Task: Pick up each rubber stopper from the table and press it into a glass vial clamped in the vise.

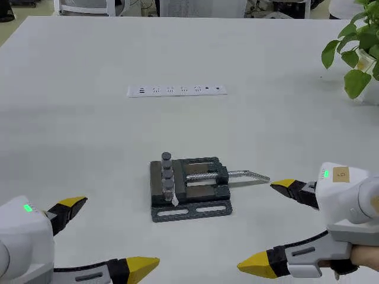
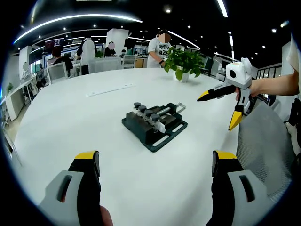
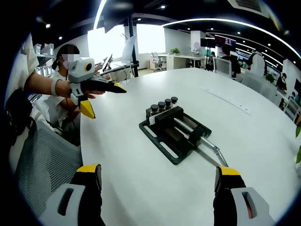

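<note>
Black stoppers cap the vials in the vise; your left gripper (7 o'clock) and right gripper (4 o'clock) gape empty; test each seat squarely.

White power strip flat on white table; leafy plant at right edge; chairs, seemingly, beyond far edge.

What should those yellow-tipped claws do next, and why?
Probably just draw both back and finish: the left claw and right claw are open and empty, and all four glass vials in the black metal vise already seem to carry dark rubber stoppers.
</note>
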{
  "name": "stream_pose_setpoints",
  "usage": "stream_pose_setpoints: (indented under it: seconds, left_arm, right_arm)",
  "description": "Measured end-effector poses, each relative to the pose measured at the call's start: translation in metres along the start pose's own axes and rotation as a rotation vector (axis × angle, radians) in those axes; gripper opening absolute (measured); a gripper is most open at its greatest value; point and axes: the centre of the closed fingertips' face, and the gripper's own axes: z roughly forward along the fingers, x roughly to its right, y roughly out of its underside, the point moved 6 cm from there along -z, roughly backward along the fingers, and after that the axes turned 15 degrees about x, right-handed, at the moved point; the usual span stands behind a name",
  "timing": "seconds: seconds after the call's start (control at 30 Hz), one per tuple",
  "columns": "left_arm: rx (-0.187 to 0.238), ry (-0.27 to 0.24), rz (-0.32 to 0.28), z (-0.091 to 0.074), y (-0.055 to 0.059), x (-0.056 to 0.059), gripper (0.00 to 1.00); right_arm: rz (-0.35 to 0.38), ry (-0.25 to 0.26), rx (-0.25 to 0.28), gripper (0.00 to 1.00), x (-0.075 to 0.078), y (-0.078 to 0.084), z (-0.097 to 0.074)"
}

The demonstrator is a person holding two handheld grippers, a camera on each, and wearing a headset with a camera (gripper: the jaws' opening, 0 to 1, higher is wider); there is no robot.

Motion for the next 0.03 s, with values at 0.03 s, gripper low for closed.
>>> stream_pose_setpoints:
  seconds: [0.03]
  left_arm:
    - [0.002, 0.001, 0.001, 0.0002, -0.0002, 0.0015, 0.99]
  right_arm:
    - [0.001, -0.001, 0.001, 0.99, -0.0005, -0.0004, 0.0002]
